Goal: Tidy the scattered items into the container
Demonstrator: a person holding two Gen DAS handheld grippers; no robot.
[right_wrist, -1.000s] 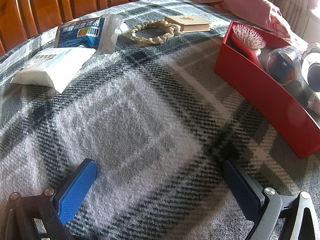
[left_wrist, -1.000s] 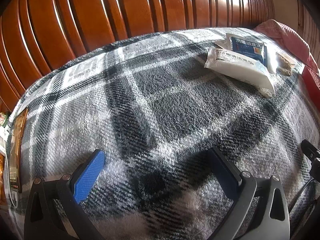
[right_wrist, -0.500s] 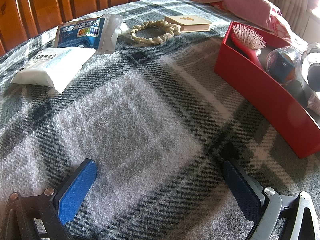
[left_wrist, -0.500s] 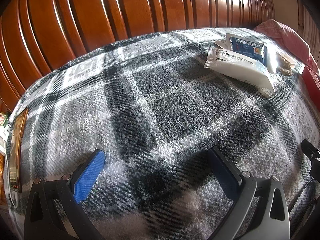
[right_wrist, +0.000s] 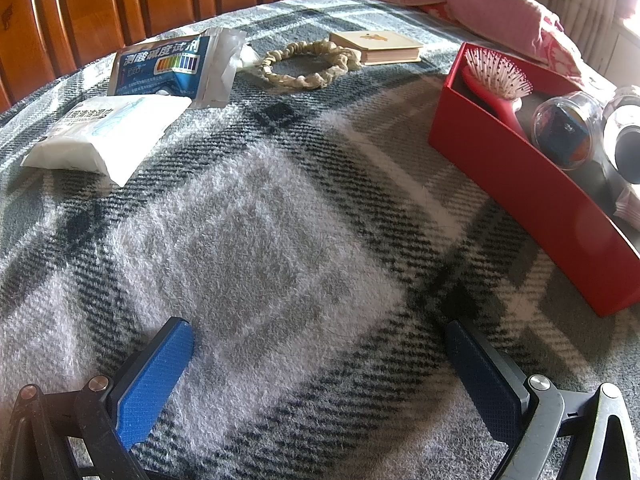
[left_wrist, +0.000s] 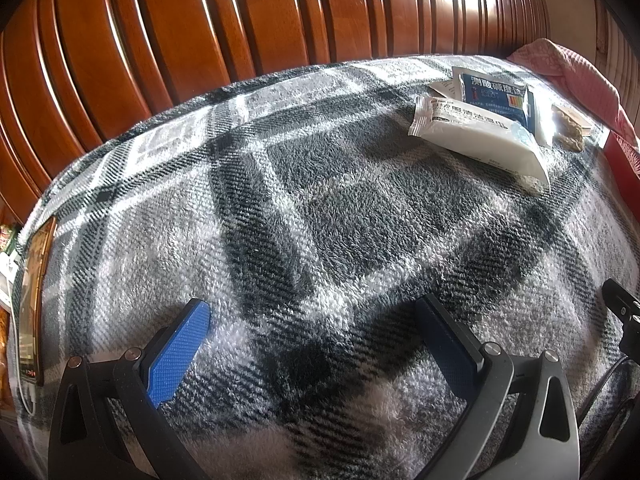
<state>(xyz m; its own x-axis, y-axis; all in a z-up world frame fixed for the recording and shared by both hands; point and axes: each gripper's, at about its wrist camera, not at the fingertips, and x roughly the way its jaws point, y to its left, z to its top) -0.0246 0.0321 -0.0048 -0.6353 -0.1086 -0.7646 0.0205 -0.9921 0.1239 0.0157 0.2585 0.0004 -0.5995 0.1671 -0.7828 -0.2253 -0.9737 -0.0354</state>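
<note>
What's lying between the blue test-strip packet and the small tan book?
A beige braided hair scrunchie lies between blue packet and tan book, in the right wrist view.

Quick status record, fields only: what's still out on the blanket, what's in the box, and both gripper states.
surface: plaid blanket
container: red box
in box: hairbrush, clear jar
still out: white wipes pack, blue test-strip packet, beige scrunchie, small book
left gripper: open, empty
right gripper: open, empty
</note>
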